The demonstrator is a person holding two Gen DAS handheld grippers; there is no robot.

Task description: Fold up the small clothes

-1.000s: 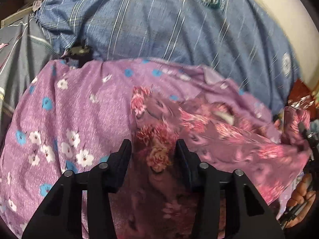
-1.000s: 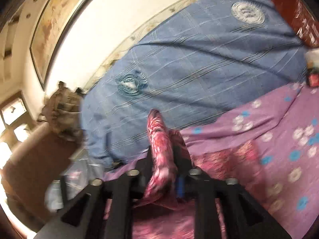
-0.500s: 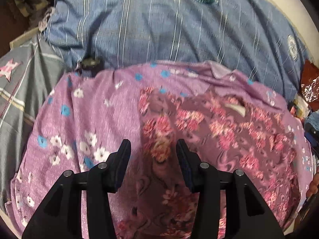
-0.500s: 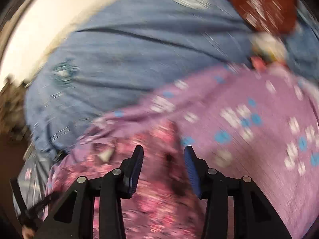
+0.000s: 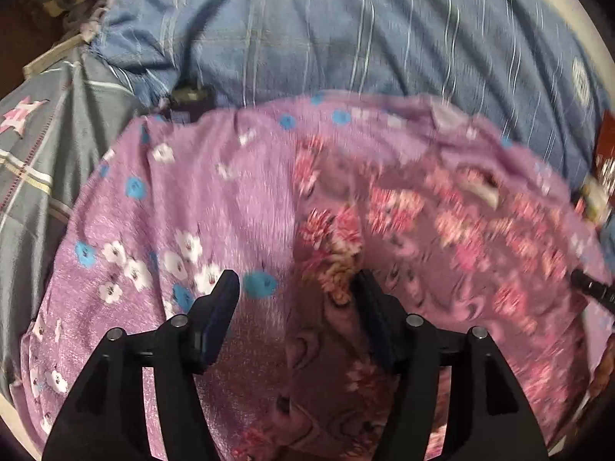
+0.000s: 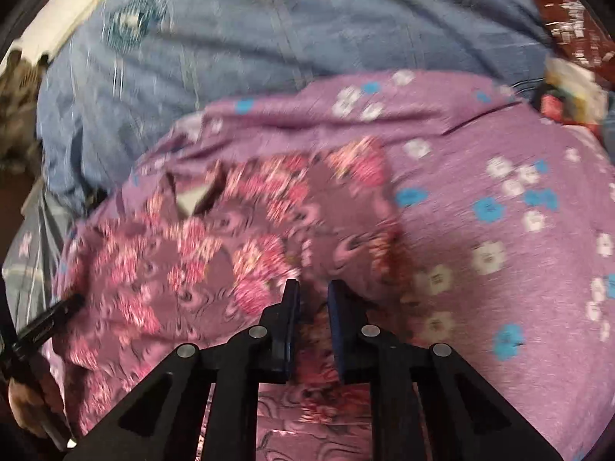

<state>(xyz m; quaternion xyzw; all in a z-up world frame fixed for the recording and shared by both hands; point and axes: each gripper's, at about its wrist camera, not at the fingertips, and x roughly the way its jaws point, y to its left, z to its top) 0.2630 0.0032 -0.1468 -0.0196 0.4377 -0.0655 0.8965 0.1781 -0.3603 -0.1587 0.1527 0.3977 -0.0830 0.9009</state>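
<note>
Having dropped from pinching a lifted fold, now lying rumpled mid-frame: soft rose-print garment (image 6: 238, 238). Closing narrow above it, right gripper (image 6: 313, 288); opening wide, left gripper (image 5: 296, 282).

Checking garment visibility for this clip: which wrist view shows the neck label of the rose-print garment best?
The right wrist view: the pale neck label sits open inside the V of the collar on the rose-print garment, though blurred. In the left wrist view the label is only a smeared pale sliver near the far right edge of the garment.
</note>
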